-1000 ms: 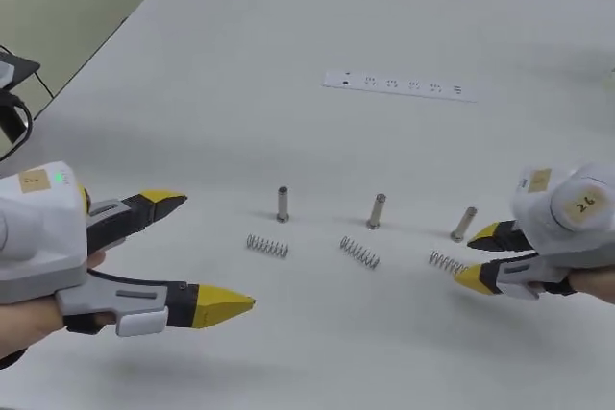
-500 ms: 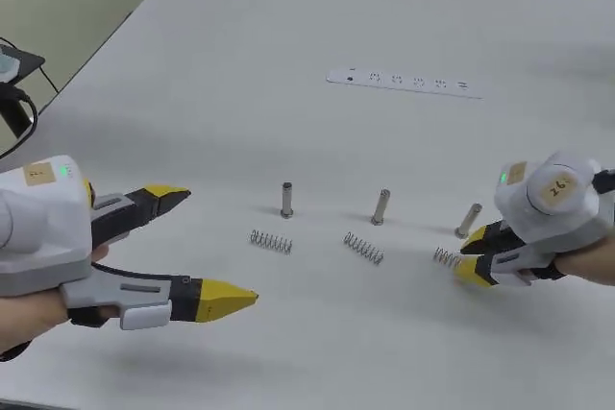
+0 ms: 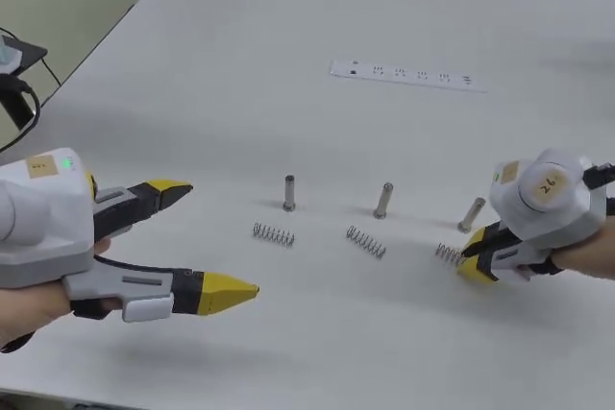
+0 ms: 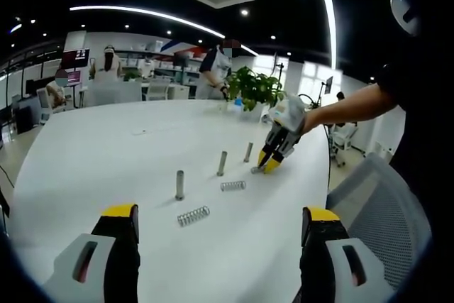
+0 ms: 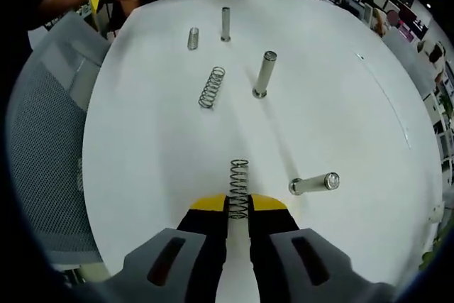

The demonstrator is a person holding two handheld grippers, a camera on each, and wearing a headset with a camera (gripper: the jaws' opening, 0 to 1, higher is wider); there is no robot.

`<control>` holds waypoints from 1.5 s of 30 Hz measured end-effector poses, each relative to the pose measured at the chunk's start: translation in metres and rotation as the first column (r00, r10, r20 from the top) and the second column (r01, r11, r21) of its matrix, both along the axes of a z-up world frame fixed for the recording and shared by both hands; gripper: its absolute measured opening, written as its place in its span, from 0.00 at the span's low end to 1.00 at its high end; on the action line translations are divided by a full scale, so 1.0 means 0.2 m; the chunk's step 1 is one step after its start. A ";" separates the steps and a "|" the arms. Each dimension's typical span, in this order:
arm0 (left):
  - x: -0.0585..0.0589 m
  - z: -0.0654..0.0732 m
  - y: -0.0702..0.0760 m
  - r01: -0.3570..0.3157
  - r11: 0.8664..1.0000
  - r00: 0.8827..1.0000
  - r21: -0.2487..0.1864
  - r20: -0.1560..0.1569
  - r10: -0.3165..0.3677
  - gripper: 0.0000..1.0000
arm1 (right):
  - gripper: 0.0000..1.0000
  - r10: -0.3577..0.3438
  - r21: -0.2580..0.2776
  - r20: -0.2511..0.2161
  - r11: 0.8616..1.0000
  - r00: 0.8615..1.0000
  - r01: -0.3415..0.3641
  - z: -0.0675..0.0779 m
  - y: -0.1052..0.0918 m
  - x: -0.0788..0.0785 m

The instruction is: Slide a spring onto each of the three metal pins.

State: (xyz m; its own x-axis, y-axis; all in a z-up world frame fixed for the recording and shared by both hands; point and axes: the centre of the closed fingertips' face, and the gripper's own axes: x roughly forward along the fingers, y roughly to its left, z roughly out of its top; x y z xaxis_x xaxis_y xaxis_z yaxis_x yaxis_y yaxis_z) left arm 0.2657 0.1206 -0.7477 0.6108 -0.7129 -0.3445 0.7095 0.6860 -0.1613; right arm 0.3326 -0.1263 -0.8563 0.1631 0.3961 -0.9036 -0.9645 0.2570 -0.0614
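Three pins (image 3: 383, 200), three springs (image 3: 366, 242) loose on table (image 3: 288, 64). Rightmost spring (image 5: 239, 186) pinched between right gripper (image 3: 471, 261) jaws. Left gripper (image 3: 219, 237) jaws spread wide, well clear of parts.

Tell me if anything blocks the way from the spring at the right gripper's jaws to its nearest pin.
Nothing visible does. The spring, its near end between the right gripper's jaws, has only bare table between it and the nearest pin.

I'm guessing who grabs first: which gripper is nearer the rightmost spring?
Right. The right gripper holds the rightmost spring between its jaws; the left gripper is far beyond the leftmost spring.
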 end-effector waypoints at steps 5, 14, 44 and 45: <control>0.00 0.00 -0.01 0.007 1.000 1.000 0.001 -0.002 -0.007 0.92 | 0.08 -0.003 0.005 0.001 1.000 1.000 0.003 0.00 0.00 0.01; -0.02 -0.01 -0.06 0.028 1.000 1.000 -0.003 -0.005 -0.028 0.91 | 0.08 0.000 0.020 0.015 1.000 1.000 0.000 0.07 -0.01 -0.03; 0.00 -0.06 -0.31 0.199 0.979 0.980 0.045 -0.014 -0.198 0.87 | 0.08 0.134 0.059 0.044 0.989 0.990 -0.137 0.27 0.18 -0.20; 0.01 -0.06 -0.33 0.208 0.977 0.978 0.046 -0.013 -0.207 0.86 | 0.08 0.139 0.058 0.043 0.988 0.989 -0.142 0.27 0.18 -0.21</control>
State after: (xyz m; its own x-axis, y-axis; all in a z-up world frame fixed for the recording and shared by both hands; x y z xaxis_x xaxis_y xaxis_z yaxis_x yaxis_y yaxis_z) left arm 0.2669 0.0556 -0.7602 0.4482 -0.8066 -0.3853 0.8359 0.5309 -0.1390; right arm 0.2909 -0.0896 -0.8027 0.1363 0.4717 -0.8712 -0.9885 0.1234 -0.0878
